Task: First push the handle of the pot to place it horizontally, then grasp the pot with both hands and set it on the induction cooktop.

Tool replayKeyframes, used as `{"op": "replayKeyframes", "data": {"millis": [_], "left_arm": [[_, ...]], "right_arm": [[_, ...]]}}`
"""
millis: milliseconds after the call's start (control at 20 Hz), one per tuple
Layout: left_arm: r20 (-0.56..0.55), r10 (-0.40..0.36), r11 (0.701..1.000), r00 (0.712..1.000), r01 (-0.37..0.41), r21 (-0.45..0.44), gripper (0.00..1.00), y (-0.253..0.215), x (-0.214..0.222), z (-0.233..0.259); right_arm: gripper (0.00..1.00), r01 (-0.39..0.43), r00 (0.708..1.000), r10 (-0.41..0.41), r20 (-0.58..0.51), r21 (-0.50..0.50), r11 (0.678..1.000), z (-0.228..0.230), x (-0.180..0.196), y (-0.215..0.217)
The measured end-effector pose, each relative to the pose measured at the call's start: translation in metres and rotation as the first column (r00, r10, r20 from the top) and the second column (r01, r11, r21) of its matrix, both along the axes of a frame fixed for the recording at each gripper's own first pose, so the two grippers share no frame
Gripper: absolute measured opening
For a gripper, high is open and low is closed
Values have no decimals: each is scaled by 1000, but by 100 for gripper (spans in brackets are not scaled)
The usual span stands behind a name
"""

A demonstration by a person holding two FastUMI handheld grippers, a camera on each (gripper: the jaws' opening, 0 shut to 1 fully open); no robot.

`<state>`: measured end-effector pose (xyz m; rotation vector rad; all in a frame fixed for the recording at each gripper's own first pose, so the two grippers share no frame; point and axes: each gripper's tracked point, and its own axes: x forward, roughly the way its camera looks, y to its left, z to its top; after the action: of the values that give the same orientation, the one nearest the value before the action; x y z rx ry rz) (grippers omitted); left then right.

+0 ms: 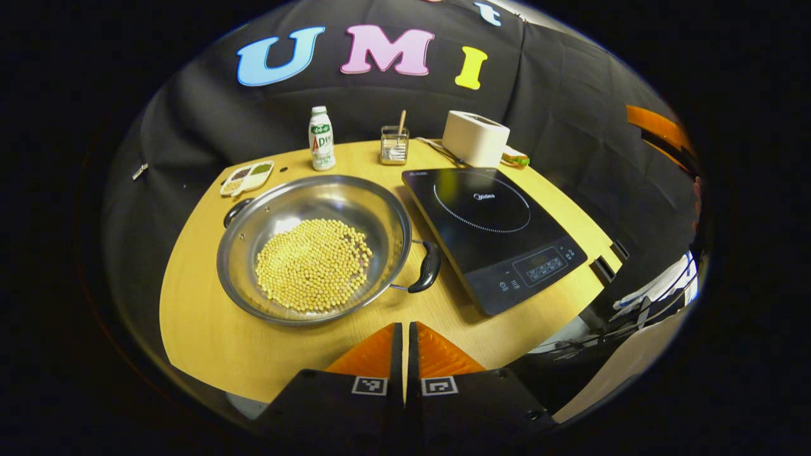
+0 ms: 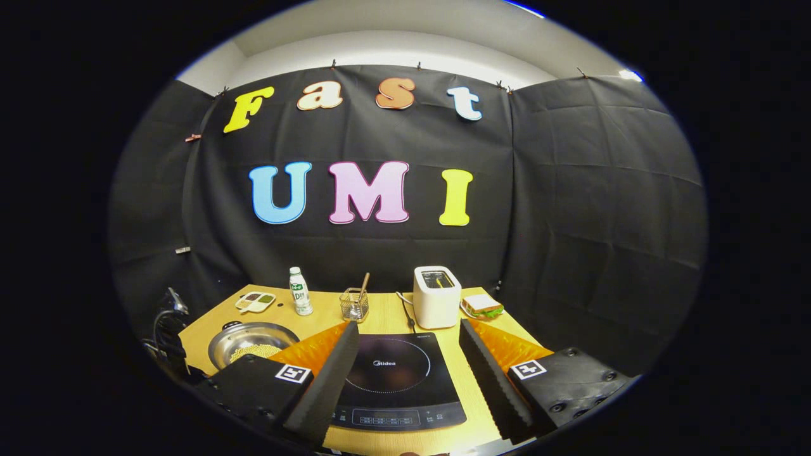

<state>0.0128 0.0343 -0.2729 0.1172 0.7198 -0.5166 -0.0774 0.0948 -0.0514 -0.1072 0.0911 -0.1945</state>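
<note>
Steel pot (image 1: 313, 250) of soybeans (image 1: 313, 264) sits centre-left in the left gripper view, beside the induction cooktop (image 1: 494, 234). Left gripper (image 1: 405, 354) fingers nearly touch; right gripper (image 2: 405, 373) fingers spread wide, holding nothing.

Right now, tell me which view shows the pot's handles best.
The left gripper view: the pot is close and whole, with one handle at its near right and the other at its far left. In the right gripper view the pot is small, partly behind the right claw's finger.
</note>
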Motion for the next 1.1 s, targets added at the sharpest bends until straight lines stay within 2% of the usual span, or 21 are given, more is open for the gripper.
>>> {"op": "replayKeyframes", "data": {"millis": [350,1100], "left_arm": [[-17,-43,993,999,44,111,5,-13,25,-24],[-54,-12,991,998,19,135,5,-62,76,-32]], "right_arm": [[98,-25,1000,25,-15,19,1000,0,22,-12],[98,-2,997,8,-75,72,997,-11,76,-62]]}}
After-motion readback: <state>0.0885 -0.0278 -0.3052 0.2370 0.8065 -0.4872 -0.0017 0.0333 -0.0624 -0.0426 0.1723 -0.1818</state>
